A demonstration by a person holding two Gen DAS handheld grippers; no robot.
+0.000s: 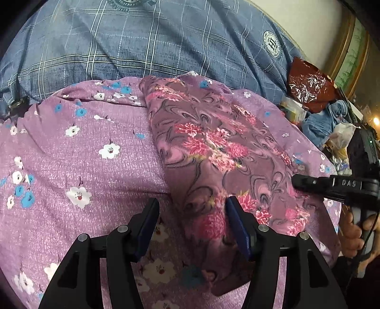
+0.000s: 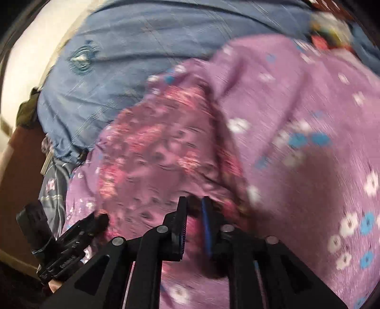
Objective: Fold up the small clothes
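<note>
A dark pink floral garment [image 1: 213, 152] lay folded lengthwise on a lilac flowered sheet [image 1: 78, 152] over the bed, a blue checked quilt [image 1: 142, 40] behind it. The left tool [image 1: 192, 214] stood half open astride the garment's near edge, gripping nothing. The right tool [image 2: 194, 209] had closed on the garment's cloth. Clutter including a red foil bag [image 1: 308, 88] crowded the bedside.

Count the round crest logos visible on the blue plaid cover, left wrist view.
2. One crest sits at the upper right of the blue plaid cover; the other crest is cut off by the top edge. Others may be hidden.
</note>
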